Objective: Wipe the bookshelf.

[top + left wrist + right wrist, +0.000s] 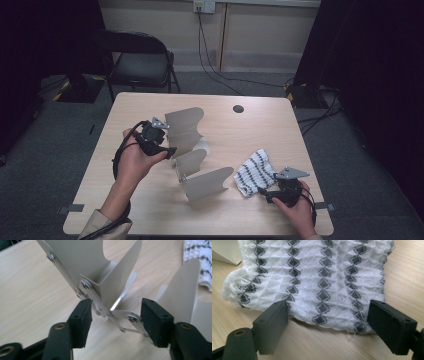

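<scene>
Between the parted black jaws of the left gripper (pixel 113 317) sits the riveted hinge strip of a beige sheet-metal folding rack with curved upright fins (pixel 100 277); the pads stand off it on both sides, released, gripping nothing. That rack (pixel 192 150) stands near the middle of the pale wooden table (pixel 150 210), its fins fanned out in a zigzag, and nothing rests in its slots. Its panels are thin, matte and rounded at the top, joined low down by shiny metal straps with small screws.

At the near right, the right gripper (pixel 328 322) hangs with its jaws wide apart just short of a white waffle-weave cloth with dark diamond stripes (pixel 317 277), loose, clasping nothing. This cloth (pixel 254 171) lies crumpled right of the rack.

Both hands reach in from the near edge, the left hand (pixel 134 162) raised at the rack's left side, the right hand (pixel 295 207) low by the near right corner.
</scene>
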Available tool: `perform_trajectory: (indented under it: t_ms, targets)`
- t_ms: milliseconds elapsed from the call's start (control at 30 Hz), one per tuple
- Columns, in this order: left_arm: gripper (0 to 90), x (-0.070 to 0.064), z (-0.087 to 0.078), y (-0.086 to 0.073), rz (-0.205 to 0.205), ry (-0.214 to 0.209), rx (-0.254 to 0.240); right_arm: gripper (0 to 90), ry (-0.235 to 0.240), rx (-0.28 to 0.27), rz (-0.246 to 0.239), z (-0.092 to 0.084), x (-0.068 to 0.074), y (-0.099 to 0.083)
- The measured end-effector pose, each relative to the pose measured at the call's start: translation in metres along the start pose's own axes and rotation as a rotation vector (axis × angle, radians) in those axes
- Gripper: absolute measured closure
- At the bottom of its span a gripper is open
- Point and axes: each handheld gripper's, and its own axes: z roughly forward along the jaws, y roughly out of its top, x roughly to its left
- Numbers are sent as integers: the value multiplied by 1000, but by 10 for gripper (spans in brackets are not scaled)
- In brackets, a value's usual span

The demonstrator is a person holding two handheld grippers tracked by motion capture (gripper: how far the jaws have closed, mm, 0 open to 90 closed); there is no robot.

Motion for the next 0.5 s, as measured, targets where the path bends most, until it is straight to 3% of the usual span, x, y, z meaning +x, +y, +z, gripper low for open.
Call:
perform_trajectory:
  t_ms: [100, 133, 167, 500]
  targets:
    - [490, 0, 4, -5, -34, -38, 4, 161, 1, 0, -1, 0, 0, 0]
    - [543, -2, 7, -5, -48, -63, 12, 161, 0, 0, 1, 0, 0, 0]
    - [599, -3, 10, -6, -55, -65, 21, 161, 0, 0, 0, 0, 0, 0]
    - [635, -5, 14, -3, -72, -52, 21, 161, 1, 0, 1, 0, 0, 0]
